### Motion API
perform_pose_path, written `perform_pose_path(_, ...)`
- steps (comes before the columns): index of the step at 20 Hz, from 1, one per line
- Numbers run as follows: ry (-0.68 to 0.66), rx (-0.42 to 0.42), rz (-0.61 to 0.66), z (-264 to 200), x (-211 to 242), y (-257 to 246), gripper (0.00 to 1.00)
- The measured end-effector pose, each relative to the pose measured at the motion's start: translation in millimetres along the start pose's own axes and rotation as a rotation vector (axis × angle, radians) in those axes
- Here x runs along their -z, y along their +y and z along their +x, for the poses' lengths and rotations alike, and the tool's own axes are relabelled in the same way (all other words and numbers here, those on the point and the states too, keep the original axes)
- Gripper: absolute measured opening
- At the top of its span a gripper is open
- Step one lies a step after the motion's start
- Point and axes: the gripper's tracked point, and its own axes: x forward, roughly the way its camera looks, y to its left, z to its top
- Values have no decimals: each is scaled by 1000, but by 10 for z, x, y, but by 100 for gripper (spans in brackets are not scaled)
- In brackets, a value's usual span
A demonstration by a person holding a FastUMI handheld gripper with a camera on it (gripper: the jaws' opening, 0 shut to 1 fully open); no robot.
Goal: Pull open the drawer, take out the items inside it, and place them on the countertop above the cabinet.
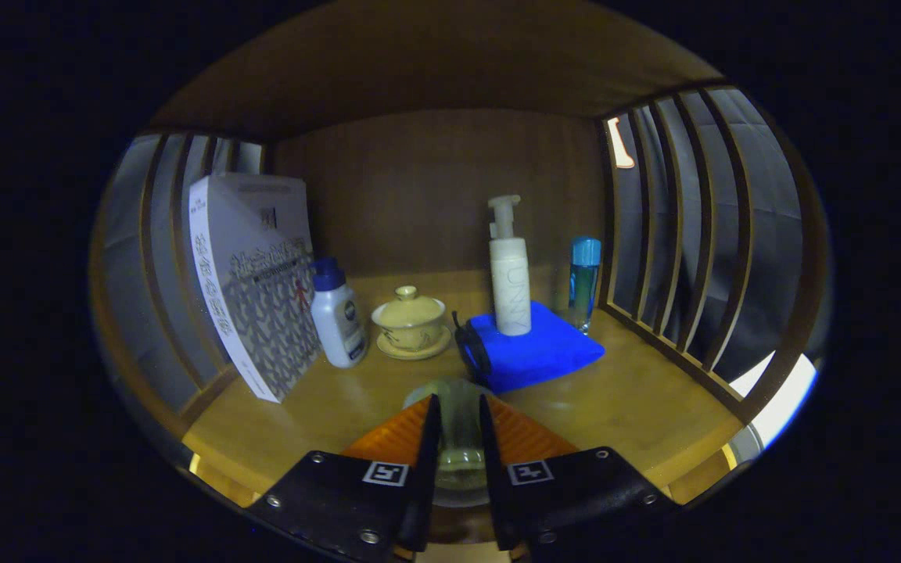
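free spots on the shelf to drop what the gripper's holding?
The gripper is shut on a pale green cup. Bare wood lies between the blue cloth and the slatted side wall, and ahead of the fingers toward the book. The back row, from white bottle and lidded teacup to pump bottle, is crowded.

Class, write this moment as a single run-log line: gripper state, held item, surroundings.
hand-held gripper: shut on pale cup | above wooden countertop | ahead: blue cloth under pump bottle, lidded teacup, book
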Motion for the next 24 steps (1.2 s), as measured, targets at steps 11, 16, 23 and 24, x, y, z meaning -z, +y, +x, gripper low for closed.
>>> perform_pose_path(11,-445,-44,157,-1650,-695,-154,95)
perform_pose_path(16,-514,-50,68,-2526,-481,28,95)
perform_pose_path(23,-485,-157,2,-3188,308,440,95)
perform_pose_path(24,-464,-165,-15,-3222,469,492,95)
